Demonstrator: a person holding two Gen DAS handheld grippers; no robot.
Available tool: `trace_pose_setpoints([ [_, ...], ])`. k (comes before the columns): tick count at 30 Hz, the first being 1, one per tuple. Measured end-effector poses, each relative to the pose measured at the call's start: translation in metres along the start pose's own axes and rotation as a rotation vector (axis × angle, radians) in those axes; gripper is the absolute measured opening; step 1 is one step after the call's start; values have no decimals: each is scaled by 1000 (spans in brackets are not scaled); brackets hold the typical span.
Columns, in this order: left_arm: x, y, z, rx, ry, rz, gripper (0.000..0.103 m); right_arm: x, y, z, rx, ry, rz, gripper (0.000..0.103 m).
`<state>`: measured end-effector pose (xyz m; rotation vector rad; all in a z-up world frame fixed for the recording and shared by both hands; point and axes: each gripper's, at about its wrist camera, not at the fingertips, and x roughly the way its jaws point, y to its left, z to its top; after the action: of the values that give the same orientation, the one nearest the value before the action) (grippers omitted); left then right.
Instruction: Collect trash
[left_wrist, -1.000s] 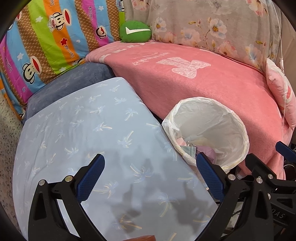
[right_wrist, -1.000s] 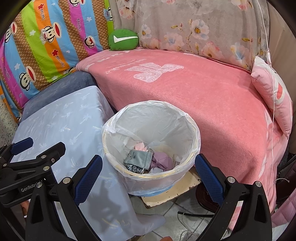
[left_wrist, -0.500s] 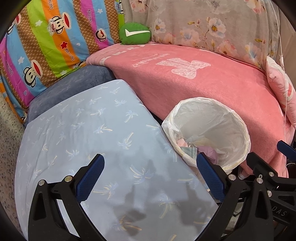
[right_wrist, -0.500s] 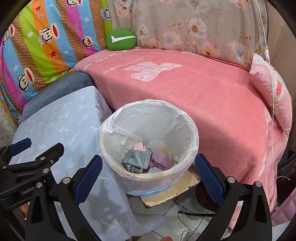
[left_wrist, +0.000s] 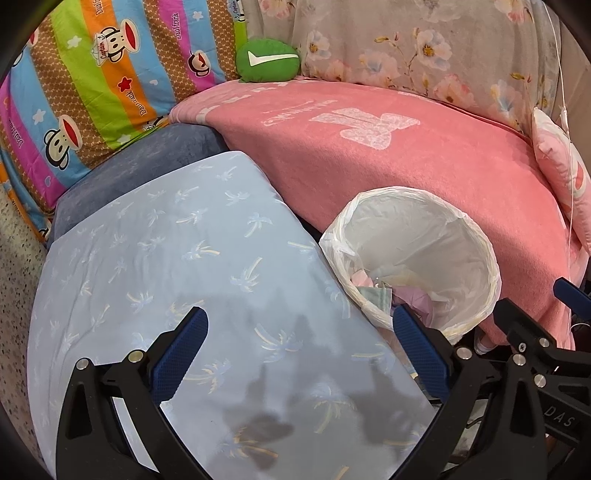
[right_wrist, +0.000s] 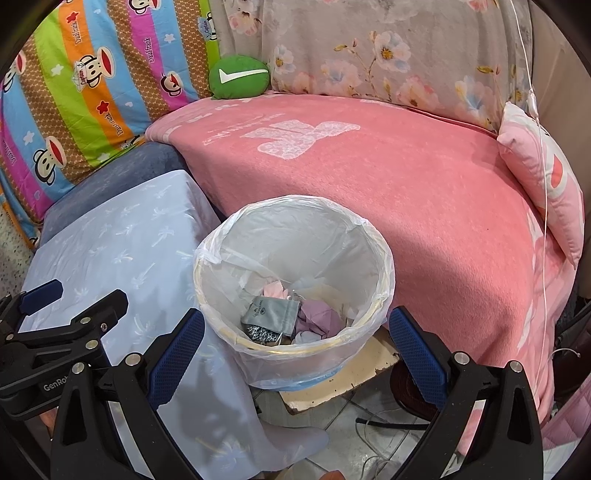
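While both tongs gape wide and empty, the left gripper (left_wrist: 299, 347) hovers over the pale-blue palm-print cloth (left_wrist: 177, 266) and the right gripper (right_wrist: 295, 347) over the round white-lined bin (right_wrist: 295, 266), where crumpled pink, grey and lilac scraps (right_wrist: 295, 317) already lie; no loose trash shows outside, so collecting looks nearly finished.

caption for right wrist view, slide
Open right gripper above lined bin holding trash.

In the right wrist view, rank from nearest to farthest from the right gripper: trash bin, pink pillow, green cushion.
From the right gripper:
1. Trash bin, just ahead, between the fingers.
2. Pink pillow, far right on the blanket.
3. Green cushion, back left corner.
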<state>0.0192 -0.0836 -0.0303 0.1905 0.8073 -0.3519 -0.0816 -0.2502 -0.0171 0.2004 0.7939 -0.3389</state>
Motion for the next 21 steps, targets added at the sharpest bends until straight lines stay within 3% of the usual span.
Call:
trace_pose_setpoints([
  [21, 0, -2, 1, 2, 1, 2, 96, 0, 0, 0, 0, 0, 0, 98],
])
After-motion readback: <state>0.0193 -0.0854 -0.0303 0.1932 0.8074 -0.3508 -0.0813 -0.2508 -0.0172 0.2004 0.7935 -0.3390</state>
